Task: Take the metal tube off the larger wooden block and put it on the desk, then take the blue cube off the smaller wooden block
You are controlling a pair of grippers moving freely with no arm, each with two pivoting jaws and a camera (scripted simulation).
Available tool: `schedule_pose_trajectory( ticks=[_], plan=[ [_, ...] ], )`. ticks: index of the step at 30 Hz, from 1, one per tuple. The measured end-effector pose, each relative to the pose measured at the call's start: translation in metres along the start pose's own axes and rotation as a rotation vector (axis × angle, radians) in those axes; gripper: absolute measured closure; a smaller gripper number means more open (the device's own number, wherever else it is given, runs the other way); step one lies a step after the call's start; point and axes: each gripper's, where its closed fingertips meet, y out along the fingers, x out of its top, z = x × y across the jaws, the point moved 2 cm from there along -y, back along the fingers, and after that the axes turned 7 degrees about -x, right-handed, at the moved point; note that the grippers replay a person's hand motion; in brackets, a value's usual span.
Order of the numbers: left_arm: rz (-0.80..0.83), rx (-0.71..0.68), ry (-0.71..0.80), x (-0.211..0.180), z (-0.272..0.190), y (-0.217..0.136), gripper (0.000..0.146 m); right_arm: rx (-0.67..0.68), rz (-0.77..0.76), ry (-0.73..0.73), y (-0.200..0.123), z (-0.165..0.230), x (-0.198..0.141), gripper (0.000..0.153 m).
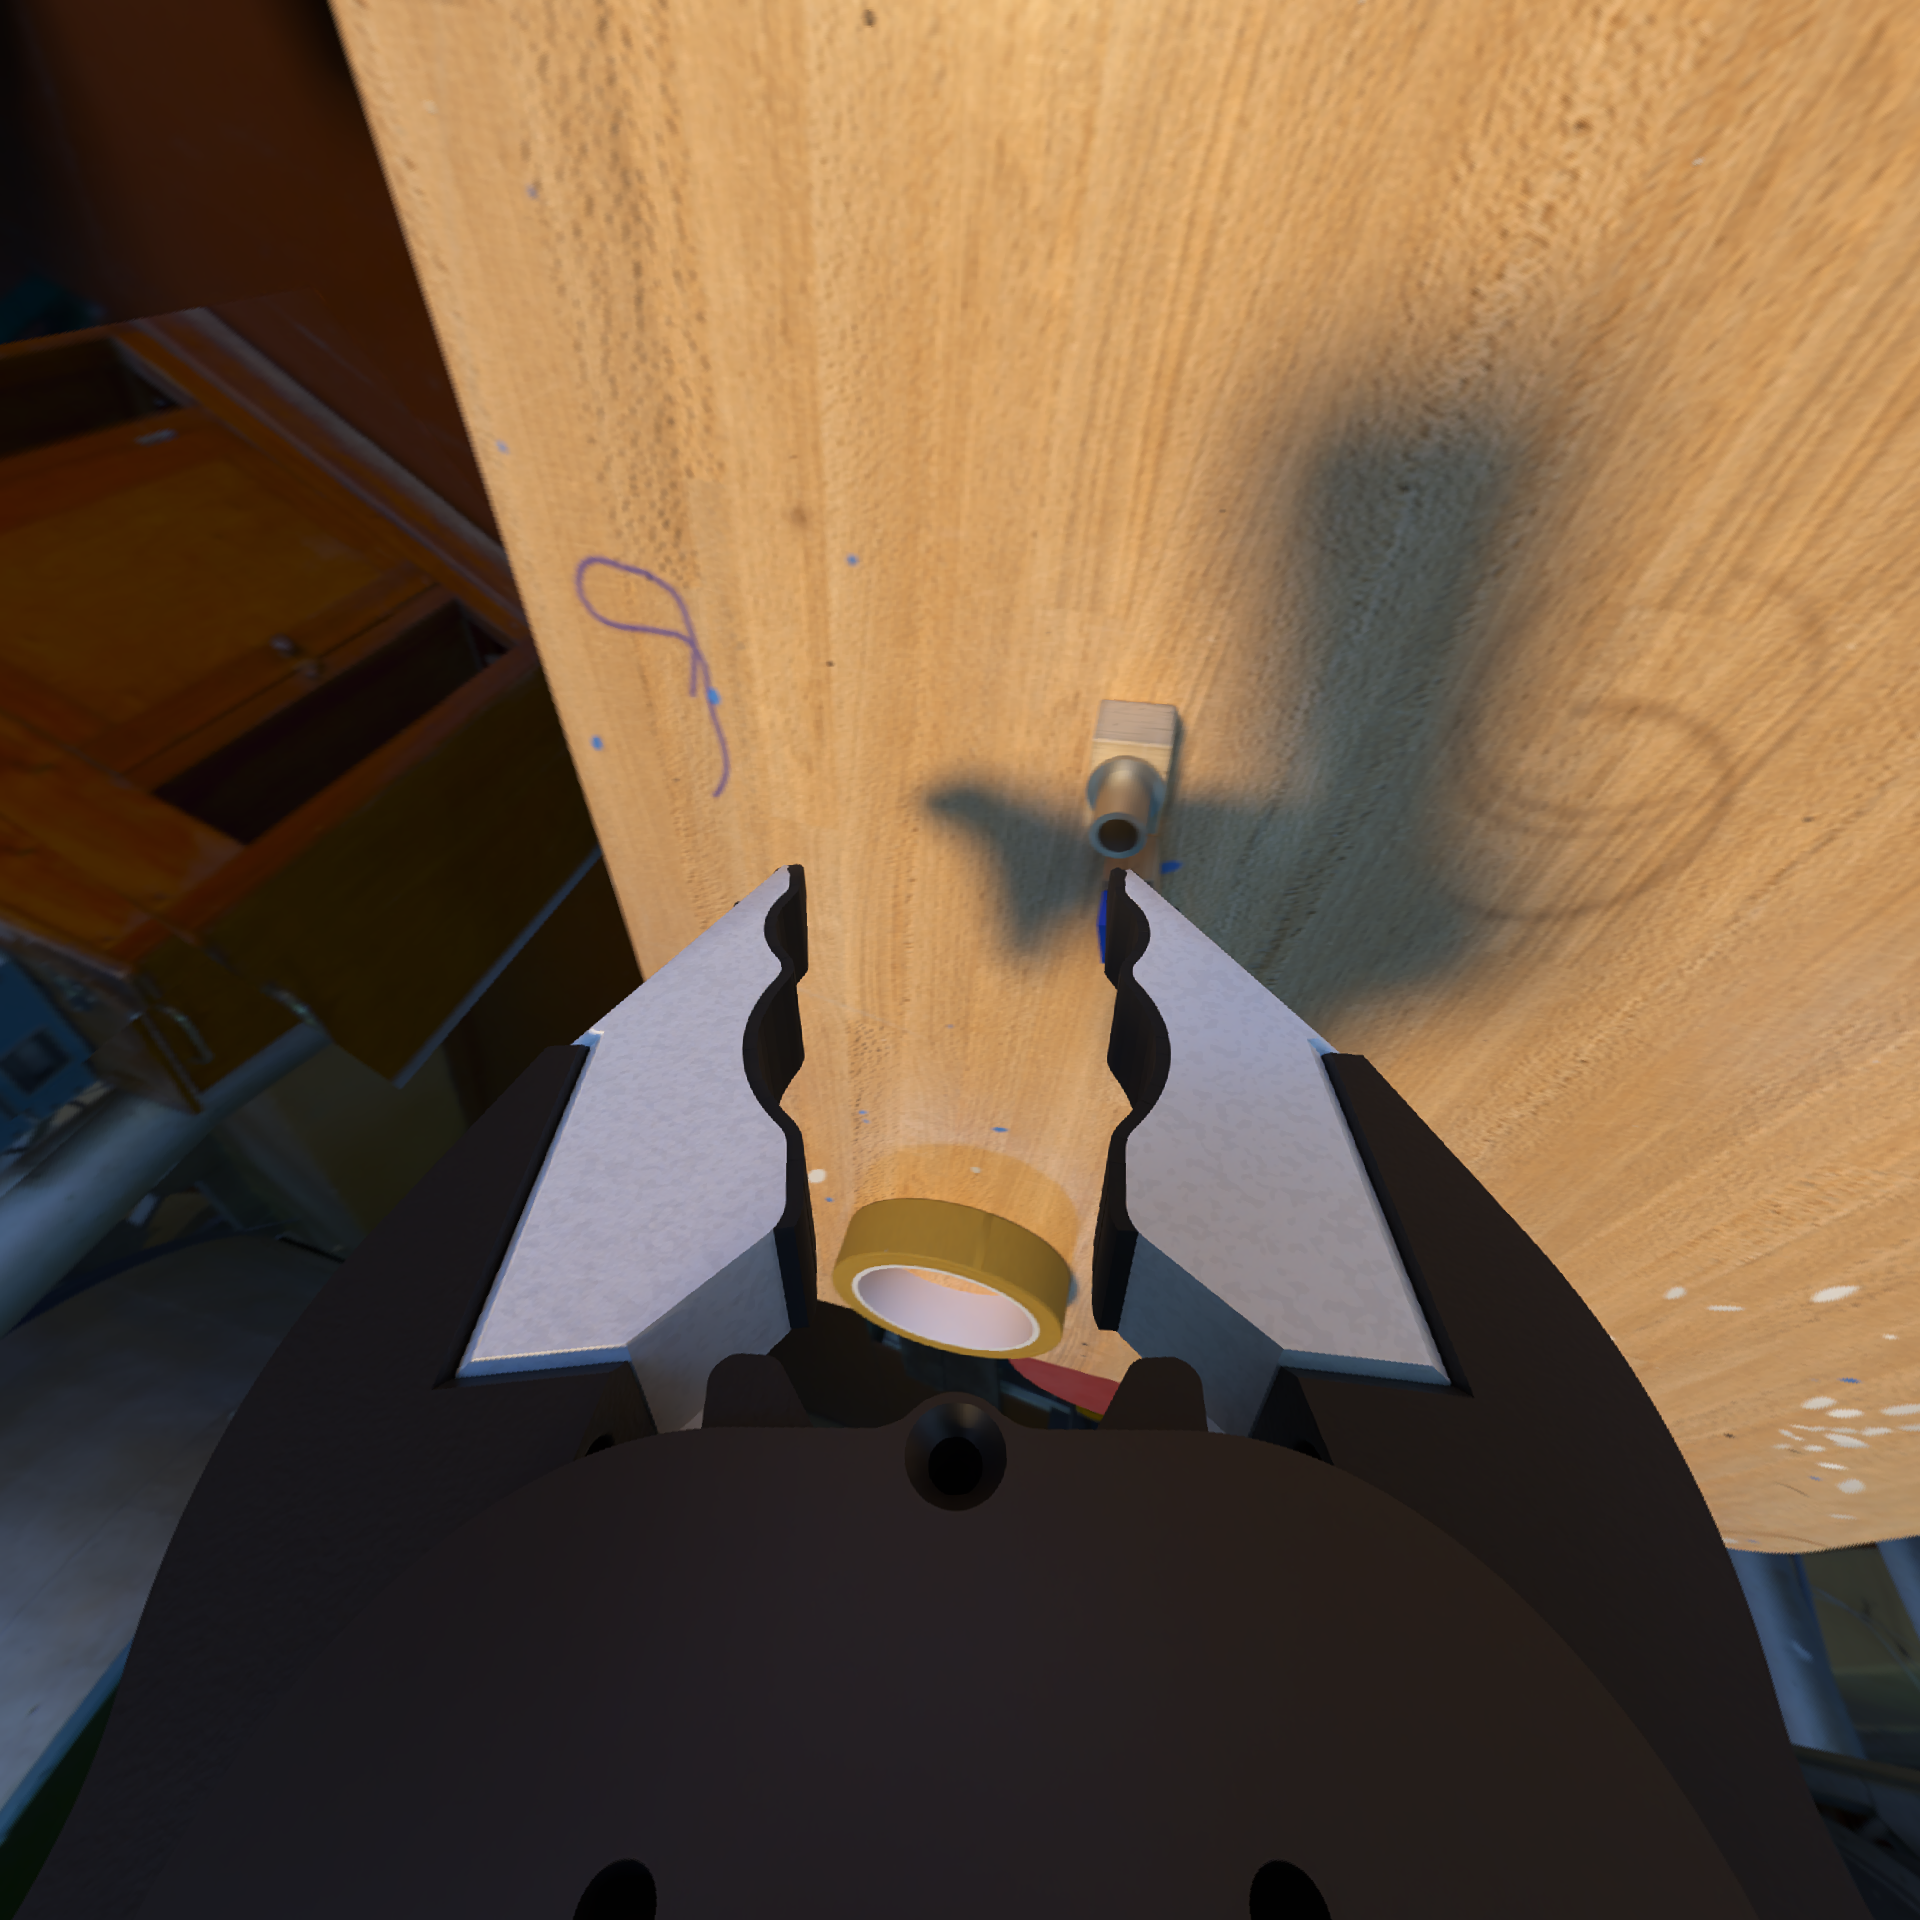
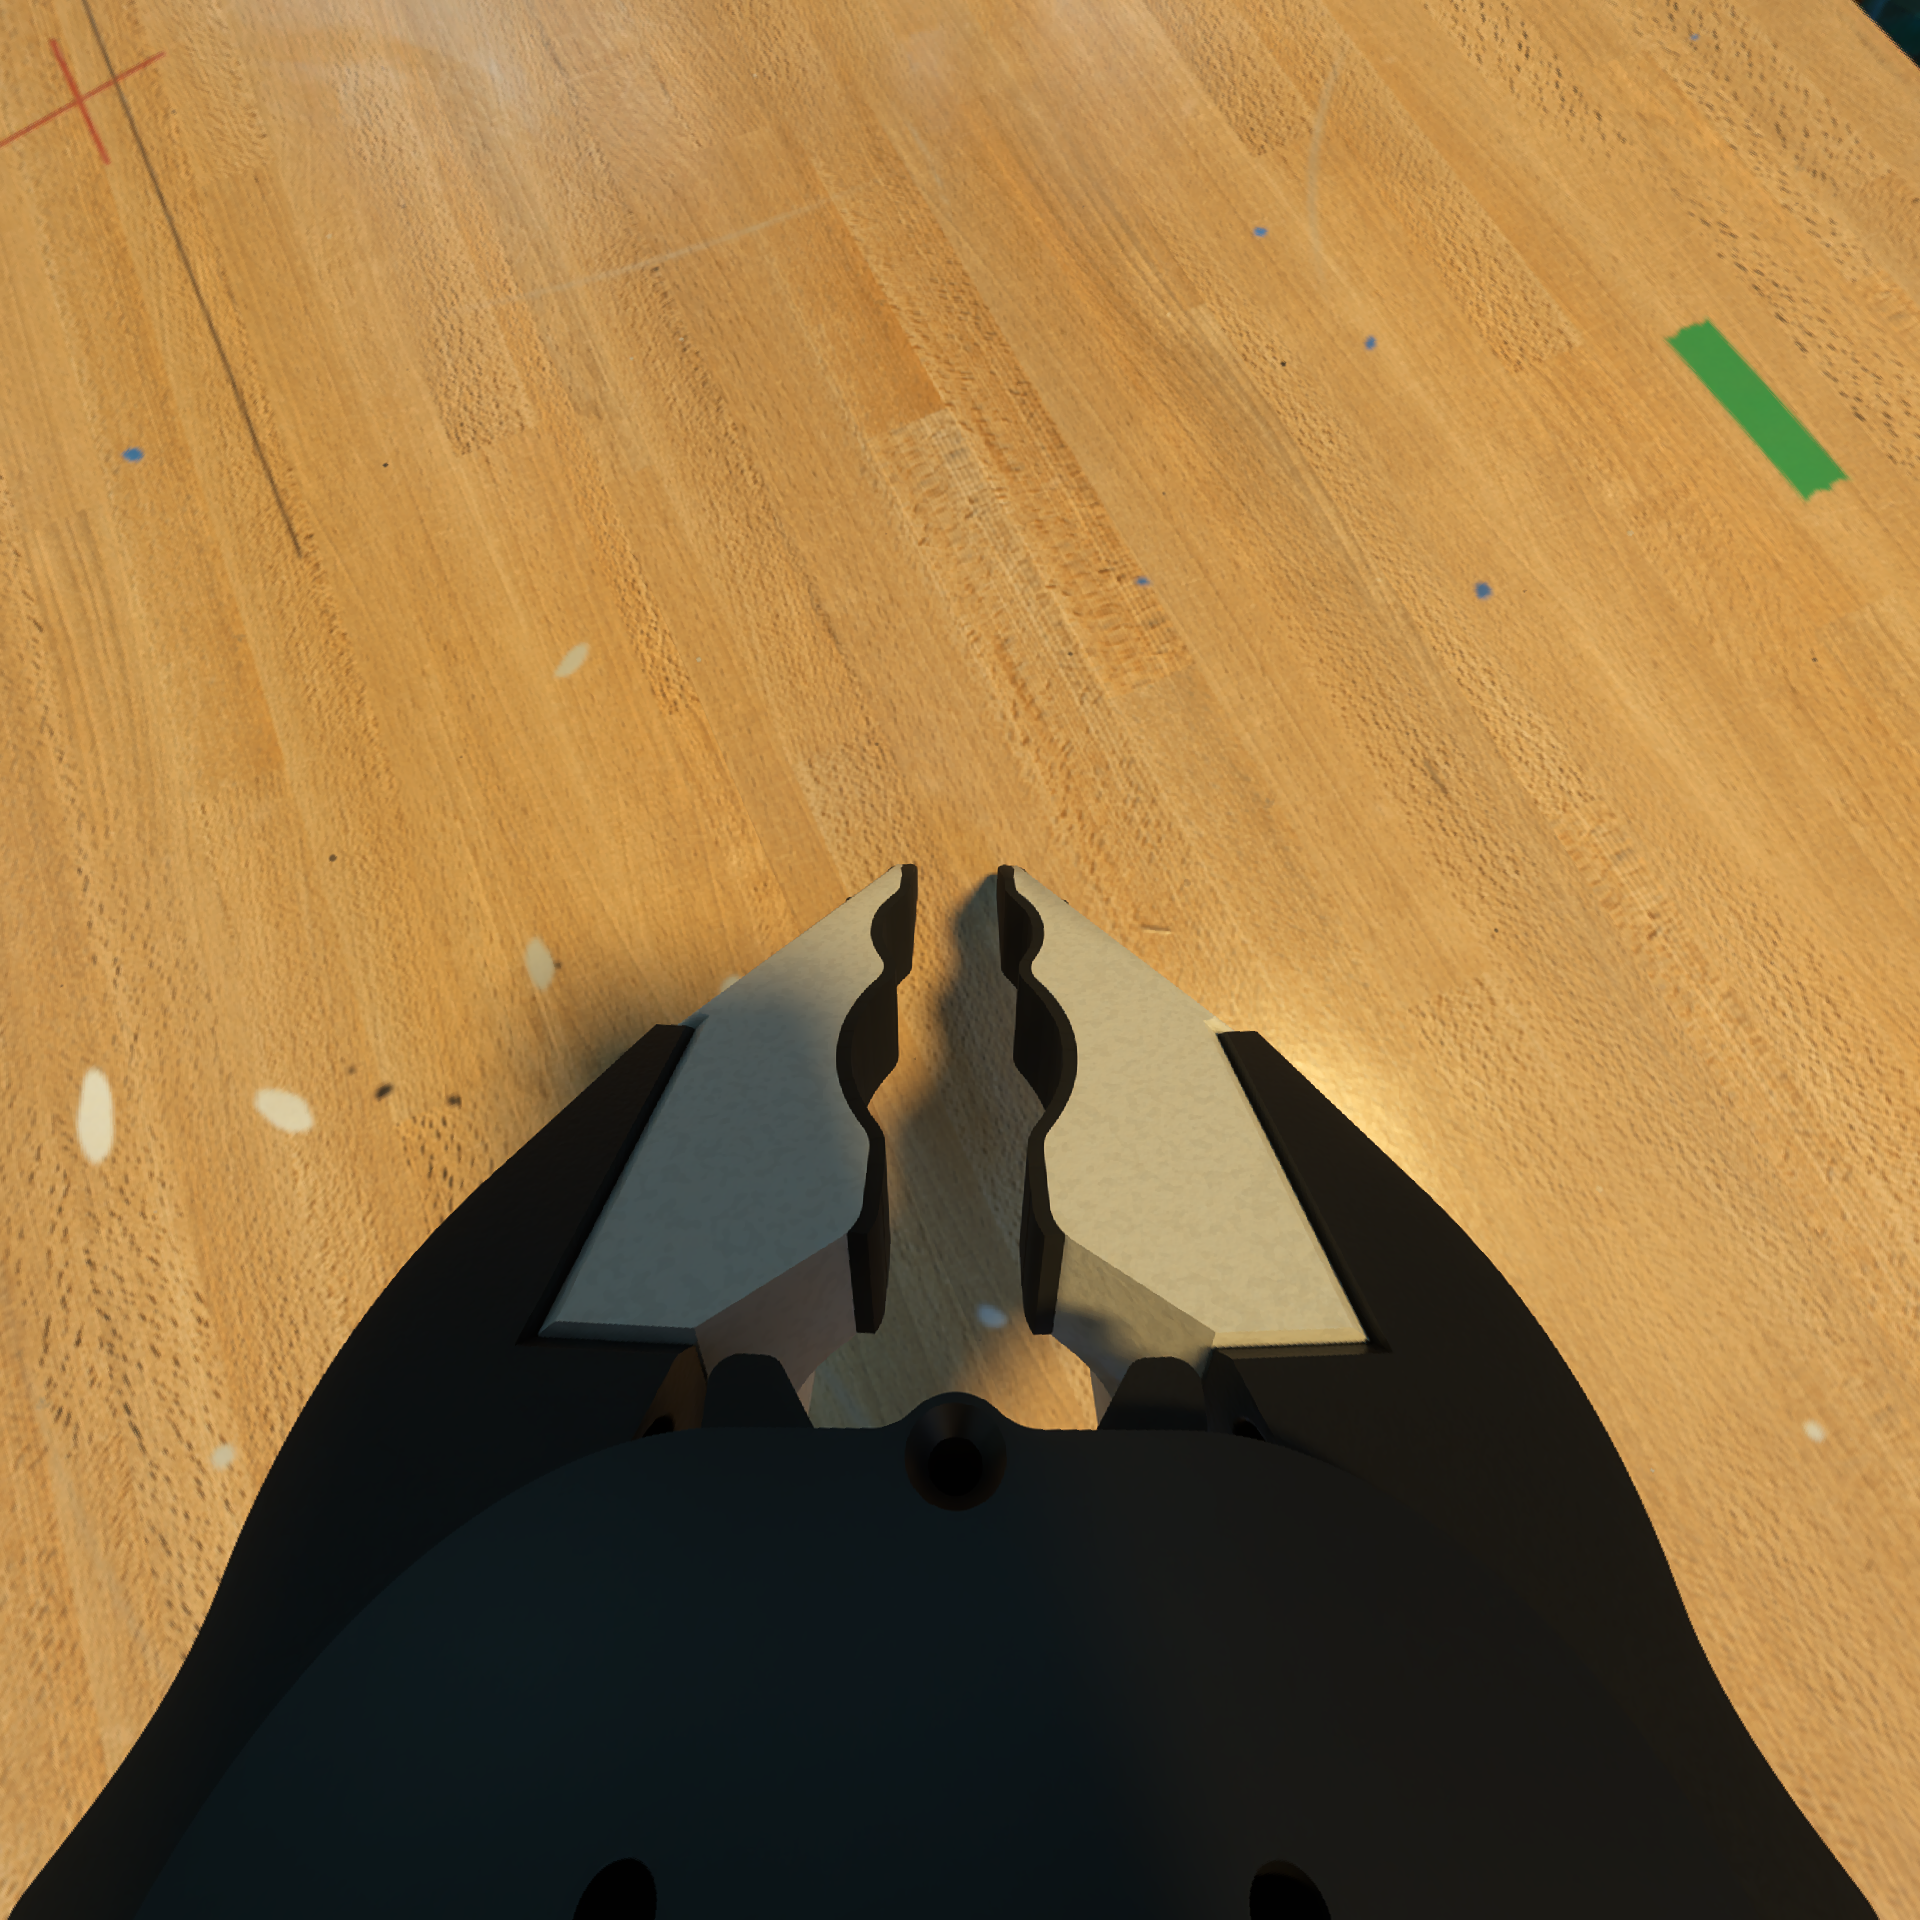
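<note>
In the left wrist view a short metal tube (image 1: 1117,805) stands upright on a pale wooden block (image 1: 1138,727) on the wooden desk (image 1: 1039,312). A sliver of a blue thing (image 1: 1101,914), which may be the blue cube, shows just below the tube, mostly hidden behind my fingertip. My left gripper (image 1: 956,875) is open and empty, hovering above the desk with its tips just short of the tube. My right gripper (image 2: 957,871) is over bare desk (image 2: 935,416); its jaws stand a narrow gap apart with nothing between them. No task object shows in the right wrist view.
A yellow tape roll (image 1: 951,1273) lies on the desk under my left gripper, with a red thing (image 1: 1070,1387) beside it. The desk's left edge drops to a dark wooden cabinet (image 1: 208,623). A green tape strip (image 2: 1756,410) is stuck on the desk at the right.
</note>
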Motion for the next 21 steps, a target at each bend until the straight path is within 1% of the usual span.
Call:
schedule_pose_trajectory(
  ticks=[2,6,11,15,18,20,21],
  plan=[
    [0.001,0.034,0.001,0.000,0.007,-0.003,0.088,0.000,0.000,-0.001,0.000,0.000,0.000,0.137],
    [-0.021,0.060,-0.009,0.006,0.017,-0.005,0.088,0.001,0.000,-0.002,0.000,0.000,0.000,0.138],
    [-0.006,0.061,-0.006,0.012,0.025,0.002,0.088,0.001,0.001,-0.005,0.000,0.001,0.000,0.138],
    [0.006,0.106,-0.025,0.013,0.031,0.007,0.086,0.003,0.001,-0.007,0.000,0.001,0.000,0.138],
    [-0.016,0.167,-0.032,0.012,0.032,-0.004,0.079,0.005,0.001,-0.009,-0.001,0.001,0.000,0.138],
    [-0.077,0.182,-0.030,0.014,0.024,-0.019,0.078,0.006,0.001,-0.010,-0.001,0.001,0.000,0.138],
    [-0.106,0.169,-0.018,0.015,0.016,-0.025,0.080,0.007,0.001,-0.010,-0.001,0.001,0.000,0.138]
  ],
)
